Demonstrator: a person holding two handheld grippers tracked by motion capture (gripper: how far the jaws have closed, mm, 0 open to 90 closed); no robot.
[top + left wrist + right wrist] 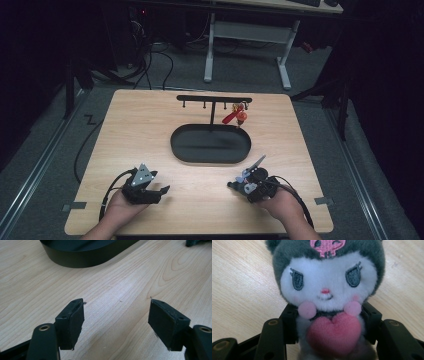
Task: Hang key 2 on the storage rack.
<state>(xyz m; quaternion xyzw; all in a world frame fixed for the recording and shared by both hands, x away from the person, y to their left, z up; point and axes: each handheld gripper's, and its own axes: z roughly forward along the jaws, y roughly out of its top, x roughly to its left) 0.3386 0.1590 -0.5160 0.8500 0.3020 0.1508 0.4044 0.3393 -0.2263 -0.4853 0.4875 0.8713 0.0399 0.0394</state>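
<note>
Right gripper view: a small plush doll (pixel 325 290) with a grey hood, white face and pink felt heart is seen between the jaws of the right gripper (pixel 329 327), whose black pads are pressed against its body on both sides above the light wooden table (pixel 242 285). From the high view, the right gripper (pixel 239 183) is held low near the table's front edge, just before the black oval tray (pixel 210 156). The left gripper (pixel 116 320) is held with its jaws wide apart and nothing between them, over bare wood near the tray's wall (pixel 82 258). A black rack (pixel 214 99) with a red and orange charm (pixel 237 116) hung on it is seen behind the tray.
</note>
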